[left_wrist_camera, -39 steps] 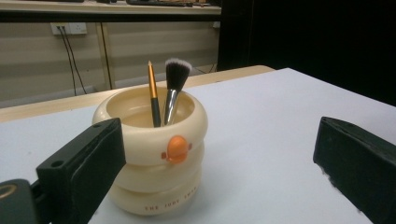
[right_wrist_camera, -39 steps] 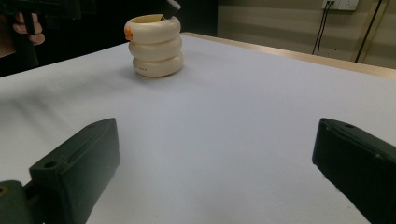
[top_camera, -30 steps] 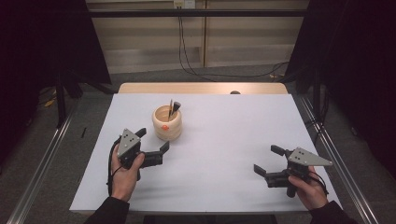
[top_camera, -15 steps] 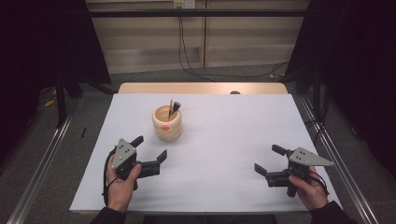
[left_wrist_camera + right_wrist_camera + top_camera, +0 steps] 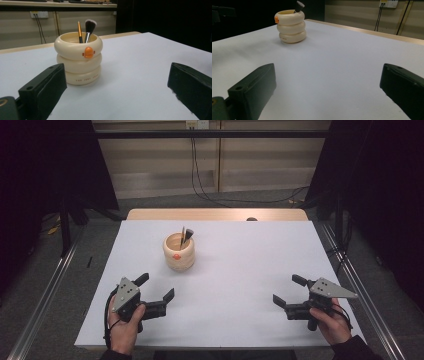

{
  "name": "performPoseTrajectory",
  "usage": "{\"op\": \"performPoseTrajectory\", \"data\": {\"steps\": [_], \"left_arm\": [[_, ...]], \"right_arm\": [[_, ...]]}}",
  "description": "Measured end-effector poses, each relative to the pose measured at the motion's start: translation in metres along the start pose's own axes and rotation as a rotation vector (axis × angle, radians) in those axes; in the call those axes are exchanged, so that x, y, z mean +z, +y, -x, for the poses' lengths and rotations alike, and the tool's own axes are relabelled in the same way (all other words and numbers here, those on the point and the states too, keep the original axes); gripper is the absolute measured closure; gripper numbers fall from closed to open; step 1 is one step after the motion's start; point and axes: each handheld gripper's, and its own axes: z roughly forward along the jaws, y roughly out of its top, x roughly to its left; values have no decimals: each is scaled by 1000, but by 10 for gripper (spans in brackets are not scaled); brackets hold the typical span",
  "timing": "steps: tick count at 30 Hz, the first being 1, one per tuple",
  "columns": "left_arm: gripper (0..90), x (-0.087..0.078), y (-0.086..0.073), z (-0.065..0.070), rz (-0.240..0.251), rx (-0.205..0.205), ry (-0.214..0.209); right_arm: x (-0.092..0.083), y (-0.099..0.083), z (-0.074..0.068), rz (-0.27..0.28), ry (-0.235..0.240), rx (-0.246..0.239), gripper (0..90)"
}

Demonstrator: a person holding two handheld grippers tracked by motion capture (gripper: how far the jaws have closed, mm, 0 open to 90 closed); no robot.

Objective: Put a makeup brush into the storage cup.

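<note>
A cream ringed holder [image 5: 179, 252] [image 5: 78, 61] [image 5: 290, 26] with an orange mark stands on the white table [image 5: 240, 270], left of centre. A makeup brush [image 5: 89, 29] and a thin orange-handled brush [image 5: 79, 32] stand in it. My left gripper [image 5: 156, 287] is open near the front left edge, short of the holder, with nothing between its jaws. My right gripper [image 5: 290, 291] is open near the front right edge and holds nothing. The left gripper view looks across at the holder close by; the right gripper view has it far off to the left.
A wooden strip [image 5: 215, 214] runs along the table's far edge. Metal rails [image 5: 45, 290] flank both sides. Cables [image 5: 200, 165] hang down the back wall below a wall socket. Dark curtains stand at left and right.
My left gripper has drawn back from beside the holder toward the front left edge of the table. The right gripper has hardly moved.
</note>
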Motion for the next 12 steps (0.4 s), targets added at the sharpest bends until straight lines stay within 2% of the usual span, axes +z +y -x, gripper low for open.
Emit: {"op": "performPoseTrajectory", "data": {"steps": [4,6,12], "left_arm": [[18,0,-3,2,-9,17,-23],[19,1,-3,4,-21,30,-14],[19,1,-4,5,-15,20,-19]], "right_arm": [[0,0,0,6,-9,2,6],[-1,0,1,4,-10,5,6],[-1,0,2,9,-13,-2,6]]}}
